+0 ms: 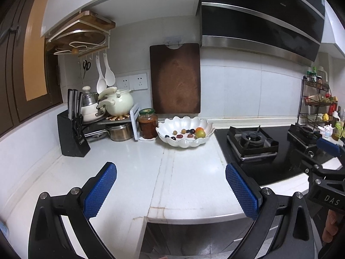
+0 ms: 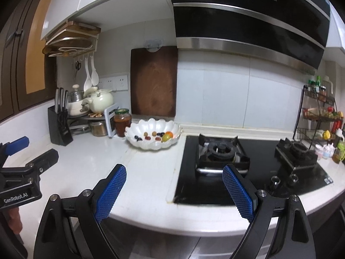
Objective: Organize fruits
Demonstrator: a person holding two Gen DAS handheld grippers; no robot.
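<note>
The left gripper (image 1: 171,173) and the right gripper (image 2: 174,176) are both released and hold nothing. The fruits (image 1: 187,133) lie in the white bowl (image 1: 172,143) at frame centre, beside the stove (image 1: 252,143).

Dim, cool indoor light falls evenly from above, leaving soft glare on the white countertop (image 1: 133,168) and a bright streak along the range hood's steel trim (image 2: 248,47). Both fisheye views bend straight lines hard and darken to black at the corners. Around the hood, detail is slightly soft and grainy.
</note>
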